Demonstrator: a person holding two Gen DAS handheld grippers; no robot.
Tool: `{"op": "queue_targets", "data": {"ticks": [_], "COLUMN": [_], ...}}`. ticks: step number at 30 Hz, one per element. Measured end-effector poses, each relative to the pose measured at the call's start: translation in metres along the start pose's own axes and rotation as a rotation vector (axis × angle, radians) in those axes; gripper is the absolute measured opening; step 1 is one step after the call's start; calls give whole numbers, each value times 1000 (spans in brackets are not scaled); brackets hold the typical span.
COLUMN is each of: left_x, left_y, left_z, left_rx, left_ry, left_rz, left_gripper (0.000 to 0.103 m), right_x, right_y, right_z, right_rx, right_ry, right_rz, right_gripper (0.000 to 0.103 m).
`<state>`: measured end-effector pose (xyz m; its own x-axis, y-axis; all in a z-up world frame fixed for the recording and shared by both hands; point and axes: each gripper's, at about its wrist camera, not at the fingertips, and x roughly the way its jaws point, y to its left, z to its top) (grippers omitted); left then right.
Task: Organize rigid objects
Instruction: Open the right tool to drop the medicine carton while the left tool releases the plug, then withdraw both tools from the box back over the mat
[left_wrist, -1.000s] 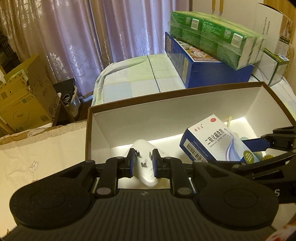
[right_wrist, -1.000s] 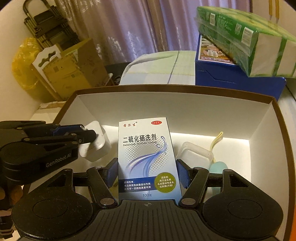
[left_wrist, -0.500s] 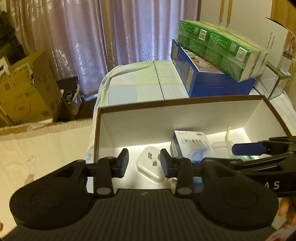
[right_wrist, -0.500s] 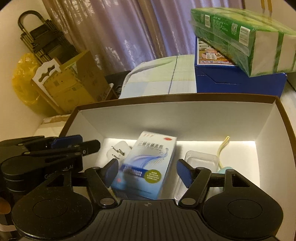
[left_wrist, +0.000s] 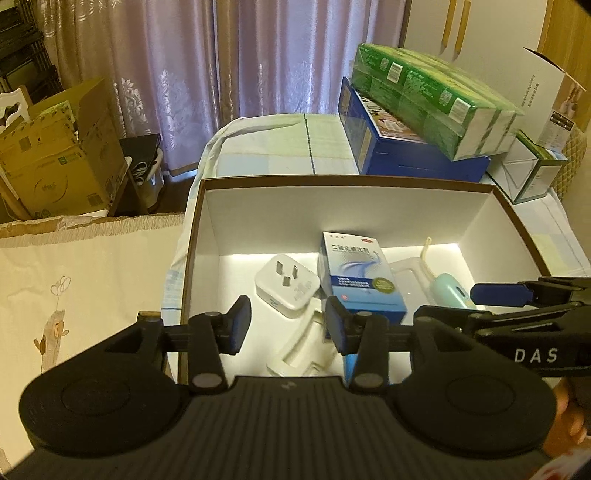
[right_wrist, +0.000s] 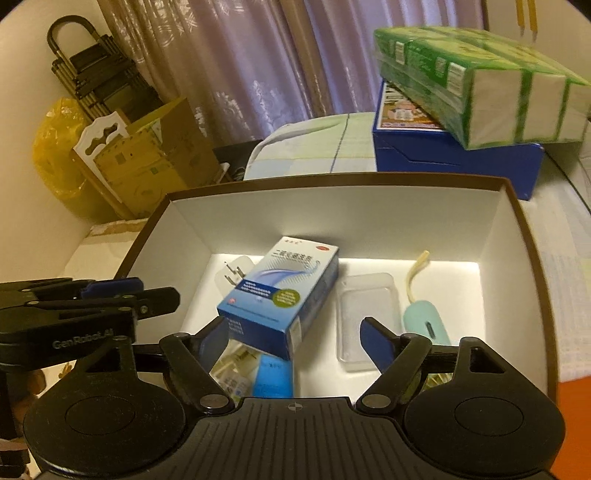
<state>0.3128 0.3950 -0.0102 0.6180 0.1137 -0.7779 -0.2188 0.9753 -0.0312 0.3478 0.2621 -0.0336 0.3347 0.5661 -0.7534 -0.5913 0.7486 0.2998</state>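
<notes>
Both the left gripper (left_wrist: 288, 323) and right gripper (right_wrist: 293, 341) have just been opening and now hang released above the storage box (left_wrist: 351, 206), the white plug adapter (left_wrist: 287, 286) and blue medicine box (right_wrist: 282, 295) dropped just ahead of their fingertips, so both placements look done.

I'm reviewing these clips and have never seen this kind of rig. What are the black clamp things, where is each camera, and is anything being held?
No robot here: a person holds a two-finger clamp in each hand, each with a fisheye camera looking along its fingers. One view is from the left gripper, the other from the right gripper. Both hang over a white-lined box holding a white plug adapter, a blue medicine carton, a clear plastic case and a mint-green gadget. Both grippers' jaws have just been opening; nothing is held.
</notes>
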Motion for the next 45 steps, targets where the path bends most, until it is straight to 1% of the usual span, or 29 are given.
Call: {"op": "queue_targets", "data": {"ticks": [11, 19, 25, 35, 40, 45], "left_x": [-32, -55, -72, -98, -100, -103], "left_y": [-19, -34, -49, -76, -95, -115], "left_z": [-14, -27, -40, -67, -80, -93], "left_rx": [-25, -44, -37, -24, -15, 5], "left_ry": [-28, -48, -68, -90, -82, -69], "left_rz": [-19, -32, -46, -93, -128, -162], "left_gripper": [40, 40, 43, 48, 49, 49], "right_x": [-34, -61, -84, -125, -142, -153], "right_y": [-8, -14, -20, -31, -38, -48], "right_z": [-14, -26, -39, -66, -85, -103], "right_rx": [8, 19, 16, -36, -88, -87], "right_ry": [-25, -59, -89, -144, -149, -126], "right_rz": [-19, -11, 0, 34, 37, 45], "right_gripper": [76, 76, 76, 76, 76, 76]}}
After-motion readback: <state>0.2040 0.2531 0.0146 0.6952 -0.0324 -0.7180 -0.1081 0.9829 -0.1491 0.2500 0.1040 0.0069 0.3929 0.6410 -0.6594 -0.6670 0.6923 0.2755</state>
